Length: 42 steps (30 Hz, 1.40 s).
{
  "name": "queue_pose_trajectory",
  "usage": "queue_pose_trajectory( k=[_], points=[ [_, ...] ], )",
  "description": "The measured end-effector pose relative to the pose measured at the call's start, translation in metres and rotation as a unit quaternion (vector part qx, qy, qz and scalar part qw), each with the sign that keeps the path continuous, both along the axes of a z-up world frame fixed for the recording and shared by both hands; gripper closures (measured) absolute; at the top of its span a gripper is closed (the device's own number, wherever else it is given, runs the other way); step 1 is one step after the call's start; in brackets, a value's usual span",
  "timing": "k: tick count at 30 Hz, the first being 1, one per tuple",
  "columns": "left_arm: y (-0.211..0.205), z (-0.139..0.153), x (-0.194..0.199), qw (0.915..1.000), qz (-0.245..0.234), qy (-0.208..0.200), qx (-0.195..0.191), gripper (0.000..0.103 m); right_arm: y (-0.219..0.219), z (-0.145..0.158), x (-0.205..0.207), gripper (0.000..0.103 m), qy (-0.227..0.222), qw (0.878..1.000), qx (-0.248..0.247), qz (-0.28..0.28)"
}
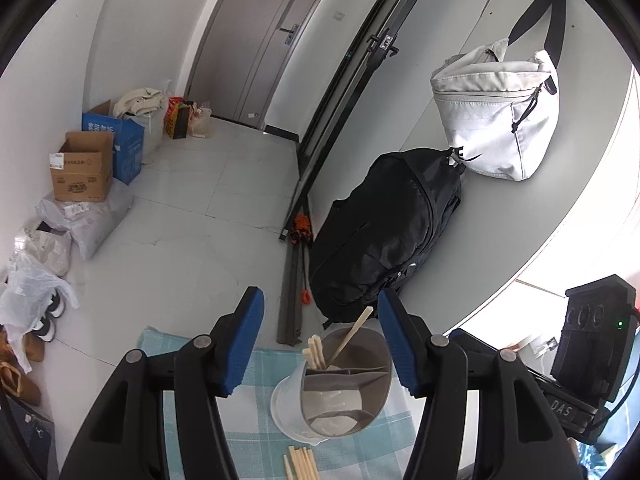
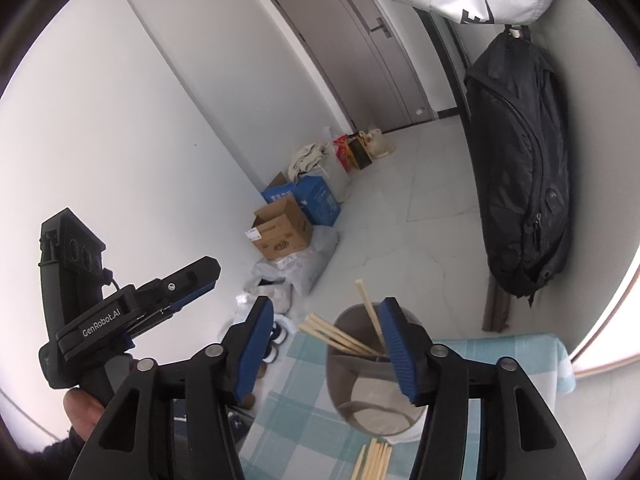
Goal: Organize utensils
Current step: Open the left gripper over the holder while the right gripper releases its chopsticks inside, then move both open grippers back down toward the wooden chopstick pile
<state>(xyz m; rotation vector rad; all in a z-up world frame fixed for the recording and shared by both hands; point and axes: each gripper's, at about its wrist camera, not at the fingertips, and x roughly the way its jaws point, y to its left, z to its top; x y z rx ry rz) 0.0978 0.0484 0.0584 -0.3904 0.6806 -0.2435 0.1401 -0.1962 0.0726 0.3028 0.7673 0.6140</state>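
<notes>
A black backpack [image 1: 384, 232] leans against the wall, with a grey bag [image 1: 496, 116] hanging above it. Cardboard boxes [image 1: 82, 168], a blue box [image 1: 120, 140] and plastic bags [image 1: 84, 220] line the floor's far edge by the grey door [image 1: 256, 40].

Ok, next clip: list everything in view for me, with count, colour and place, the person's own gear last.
utensil holder: one, grey, divided inside, on the cloth
chopsticks in holder: several, pale wood, leaning out of one compartment
loose chopsticks: a bundle, pale wood, on the cloth nearer the cameras
cloth: one, blue-white check, on the table
backpack: one, black, by the wall
bag: one, light grey, hanging above the backpack
boxes: one brown, one blue, on the floor by the wall
door: one, grey, far end
left gripper: open, blue pads
right gripper: open, blue pads
</notes>
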Motion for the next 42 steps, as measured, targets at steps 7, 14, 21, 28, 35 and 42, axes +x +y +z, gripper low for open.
queue_pose_trajectory(
  k=[7,14,21,28,35,42],
  points=[
    [-0.002,0.008,-0.027,0.9993,0.017,-0.015,0.029,0.04,-0.001,0.009,-0.03,0.033,-0.02,1.0,0.0,-0.002],
    [-0.012,0.009,-0.047,0.9984,0.014,-0.018,0.051,0.039,-0.007,0.009,-0.056,0.026,-0.025,1.0,-0.002,-0.006],
    [-0.018,0.005,-0.066,0.9974,0.018,-0.023,0.066,0.039,-0.013,0.005,-0.081,0.021,-0.038,0.999,-0.003,-0.014],
    [-0.026,-0.014,-0.082,0.9955,0.022,-0.028,0.088,0.027,-0.018,-0.018,-0.098,0.017,-0.039,0.999,-0.016,-0.026],
    [-0.034,-0.046,-0.091,0.9942,0.025,-0.012,0.104,0.027,-0.022,-0.051,-0.111,0.014,-0.027,0.998,-0.043,-0.036],
    [-0.036,-0.079,-0.095,0.9922,0.026,0.012,0.121,0.027,-0.021,-0.082,-0.117,0.013,-0.008,0.996,-0.083,-0.039]
  ],
)
